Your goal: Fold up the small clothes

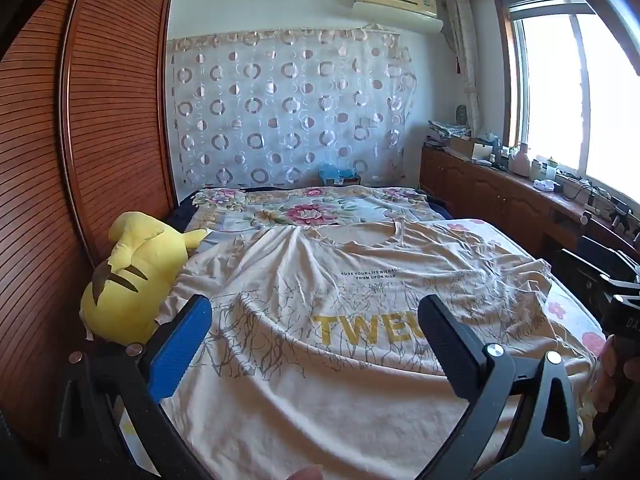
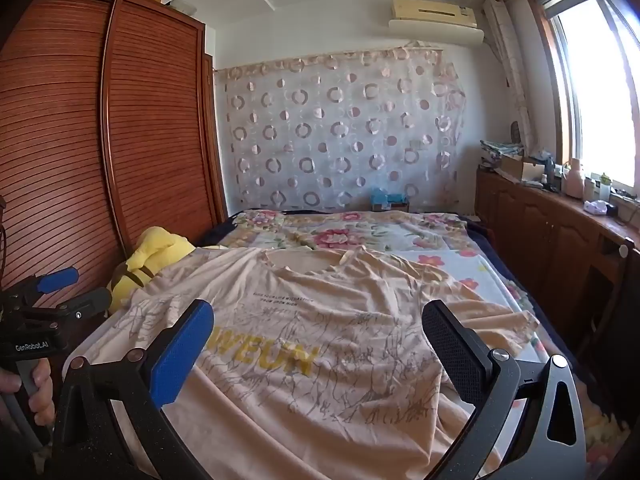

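Left wrist view, left to right. Slatted wooden wardrobe (image 1: 112, 120) fills the 9 o'clock side. Yellow plush toy (image 1: 132, 276) lies at about 8 o'clock, between wardrobe and shirt, touching the shirt's left edge. My left gripper (image 1: 316, 332) has its jaws spread as wide as they go, nothing between them; the blue finger (image 1: 180, 354) sits at 7 o'clock, the black one at 5 o'clock, both above the cloth, contact not discernible. The beige T-shirt (image 1: 320, 280) lies spread face up on the bed (image 1: 304, 208), collar toward 12 o'clock, yellow lettering near centre, fabric wrinkled. Floral bedspread beyond the collar. Window (image 1: 560, 100) and a cluttered wooden counter at 2 to 3 o'clock.

Right wrist view, left to right. At 9 o'clock I see the left gripper from the side, a hand (image 2: 36, 388) around its handle. The plush toy peeks out at 9 to 10 o'clock behind the shirt's shoulder. My right gripper (image 2: 320, 340) is likewise fully open and empty, fingers framing the T-shirt's lower half. The shirt's right sleeve reaches toward 3 o'clock. Air conditioner (image 2: 436, 14) at 1 o'clock.
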`<state>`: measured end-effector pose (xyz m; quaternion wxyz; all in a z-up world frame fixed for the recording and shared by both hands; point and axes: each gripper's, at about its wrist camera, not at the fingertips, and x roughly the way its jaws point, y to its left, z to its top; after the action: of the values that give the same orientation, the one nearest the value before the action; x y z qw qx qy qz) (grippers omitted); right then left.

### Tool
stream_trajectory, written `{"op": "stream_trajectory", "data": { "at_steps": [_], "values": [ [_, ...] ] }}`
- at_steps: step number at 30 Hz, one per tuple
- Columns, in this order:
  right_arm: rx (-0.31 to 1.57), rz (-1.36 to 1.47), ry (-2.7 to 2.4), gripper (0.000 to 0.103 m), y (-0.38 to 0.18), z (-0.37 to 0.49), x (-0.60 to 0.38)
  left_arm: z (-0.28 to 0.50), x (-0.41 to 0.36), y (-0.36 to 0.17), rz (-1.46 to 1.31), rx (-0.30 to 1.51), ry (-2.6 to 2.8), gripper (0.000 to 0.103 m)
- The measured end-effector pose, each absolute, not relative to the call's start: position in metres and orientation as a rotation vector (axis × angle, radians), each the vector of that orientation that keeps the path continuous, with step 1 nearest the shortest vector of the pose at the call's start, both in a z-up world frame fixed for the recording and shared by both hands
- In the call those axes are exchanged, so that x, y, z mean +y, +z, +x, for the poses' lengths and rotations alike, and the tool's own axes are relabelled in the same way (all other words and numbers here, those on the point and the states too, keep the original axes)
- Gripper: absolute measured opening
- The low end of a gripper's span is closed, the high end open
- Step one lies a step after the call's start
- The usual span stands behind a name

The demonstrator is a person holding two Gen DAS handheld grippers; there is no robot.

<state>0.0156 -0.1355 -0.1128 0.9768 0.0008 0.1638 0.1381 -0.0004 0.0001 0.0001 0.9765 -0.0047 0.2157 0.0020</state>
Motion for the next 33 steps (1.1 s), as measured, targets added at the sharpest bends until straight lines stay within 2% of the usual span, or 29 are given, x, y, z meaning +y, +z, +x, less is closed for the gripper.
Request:
{"op": "stream_trajectory", "data": {
  "at_steps": [33],
  "values": [
    [0.328, 0.021, 0.275, 0.103, -0.1133, 0.0152, -0.1368, 0.0021, 0.0022, 0.0026, -0.004, 0.428, 0.010, 0.103]
  ]
}}
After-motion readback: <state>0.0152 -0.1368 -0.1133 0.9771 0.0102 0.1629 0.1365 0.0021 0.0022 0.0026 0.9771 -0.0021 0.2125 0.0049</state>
